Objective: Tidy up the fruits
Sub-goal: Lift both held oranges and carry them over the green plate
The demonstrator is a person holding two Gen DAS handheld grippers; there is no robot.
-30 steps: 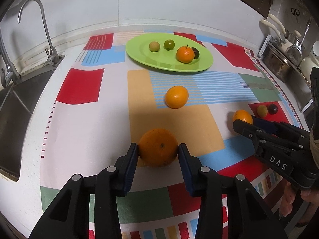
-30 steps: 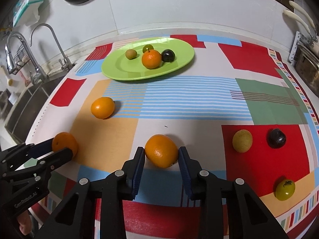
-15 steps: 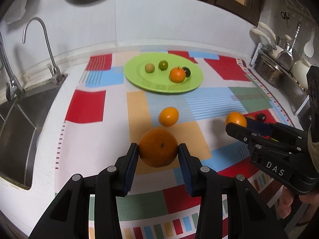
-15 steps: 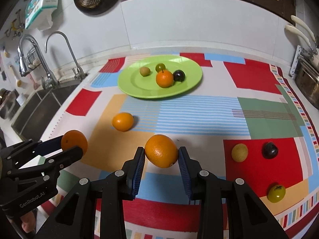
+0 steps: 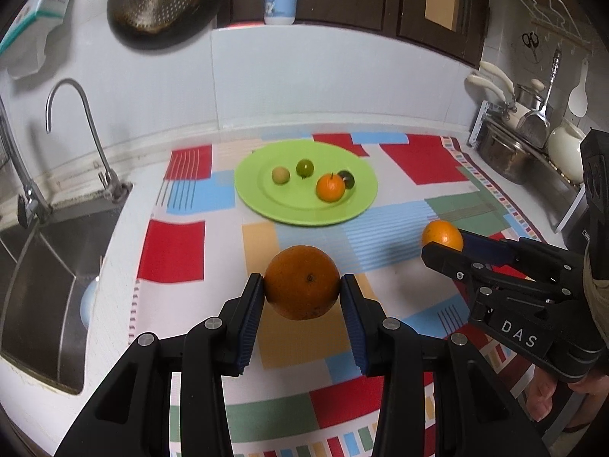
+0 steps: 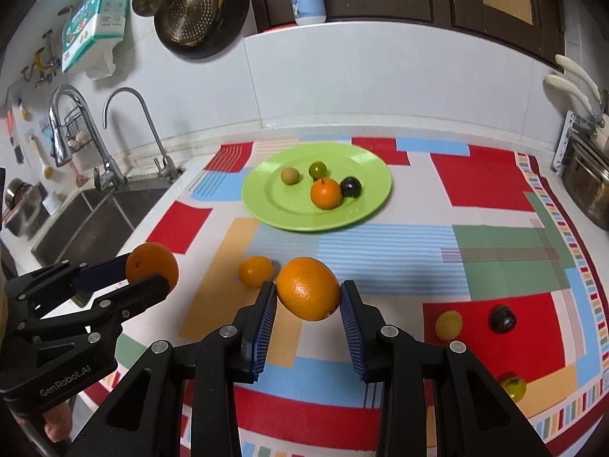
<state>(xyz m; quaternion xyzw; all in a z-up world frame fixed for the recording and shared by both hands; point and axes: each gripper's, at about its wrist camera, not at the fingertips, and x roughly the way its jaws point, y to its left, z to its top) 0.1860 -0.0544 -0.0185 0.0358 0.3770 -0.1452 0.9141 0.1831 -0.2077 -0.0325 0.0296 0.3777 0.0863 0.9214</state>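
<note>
In my right view, the striped middle of the patterned table (image 6: 380, 259) lies bare up to the round lime-green plate (image 6: 365, 167). One small loose orange (image 6: 255, 271), left of centre, blocks that side; my left tool (image 6: 152, 272) crowds the lower left.

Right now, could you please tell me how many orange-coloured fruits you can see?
4: one in the left claw, one in the right claw, one on the cloth, one on the green plate. None seem hidden.

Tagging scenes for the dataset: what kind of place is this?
A home kitchen counter, most likely. A steel sink with faucets sits on one side, a colander hangs on the wall, and pots stand on a rack opposite.
</note>
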